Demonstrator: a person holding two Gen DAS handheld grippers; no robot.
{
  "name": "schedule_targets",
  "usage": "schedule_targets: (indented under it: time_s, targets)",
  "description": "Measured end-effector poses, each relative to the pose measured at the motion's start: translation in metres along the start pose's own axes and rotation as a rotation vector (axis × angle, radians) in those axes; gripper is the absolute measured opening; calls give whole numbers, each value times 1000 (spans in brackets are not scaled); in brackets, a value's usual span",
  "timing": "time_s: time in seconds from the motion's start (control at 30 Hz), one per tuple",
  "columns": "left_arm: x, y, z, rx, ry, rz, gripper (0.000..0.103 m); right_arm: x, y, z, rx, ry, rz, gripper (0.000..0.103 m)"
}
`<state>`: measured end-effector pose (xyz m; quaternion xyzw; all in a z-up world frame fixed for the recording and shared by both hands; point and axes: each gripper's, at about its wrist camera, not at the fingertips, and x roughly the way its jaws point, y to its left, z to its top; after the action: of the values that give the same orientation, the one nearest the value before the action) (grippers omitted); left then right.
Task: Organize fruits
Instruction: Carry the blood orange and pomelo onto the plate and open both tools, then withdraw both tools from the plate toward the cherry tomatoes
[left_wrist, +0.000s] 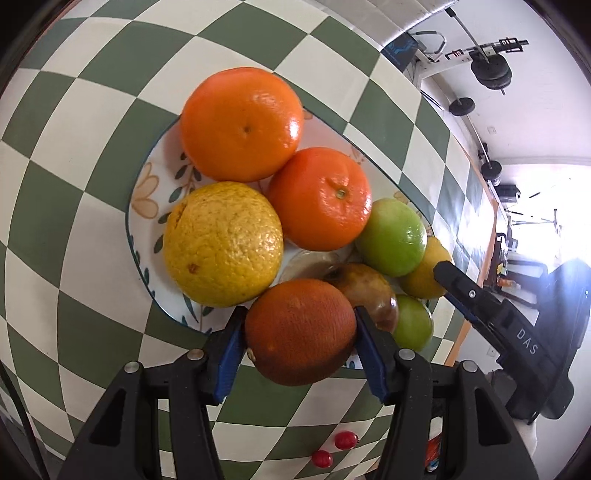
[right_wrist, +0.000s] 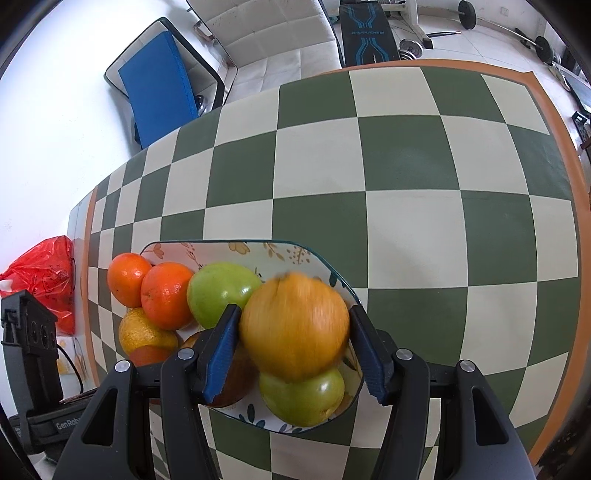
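Over the plate, left gripper clamps a brown fruit between its pads; right gripper squeezes a yellow-orange one.

Red plastic bag, blue mat, weight bench, barbell plates.

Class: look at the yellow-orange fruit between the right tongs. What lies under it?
Under the yellow-orange fruit sits a green fruit on the floral plate. Whether they touch is hidden.
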<state>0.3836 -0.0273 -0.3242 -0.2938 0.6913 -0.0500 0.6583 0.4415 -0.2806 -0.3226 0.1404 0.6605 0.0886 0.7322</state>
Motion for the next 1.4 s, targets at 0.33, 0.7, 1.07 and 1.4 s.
schedule_targets:
  time_s: [0.33, 0.7, 1.07, 1.4]
  targets:
    - [2, 8, -4, -26, 10, 27, 56, -10, -5, -6, 20, -5, -1, 77]
    - [-43, -33, -23, 268, -150, 339, 93, -58, 18, -55, -69, -106, -198, 98]
    - [-78, -32, -61, 389, -252, 416, 96, -95, 40, -120, -45, -182, -232, 98]
    - [-136, -38, -111, 439, -365, 392, 96, -152, 68, -166, -62, -276, -226, 98]
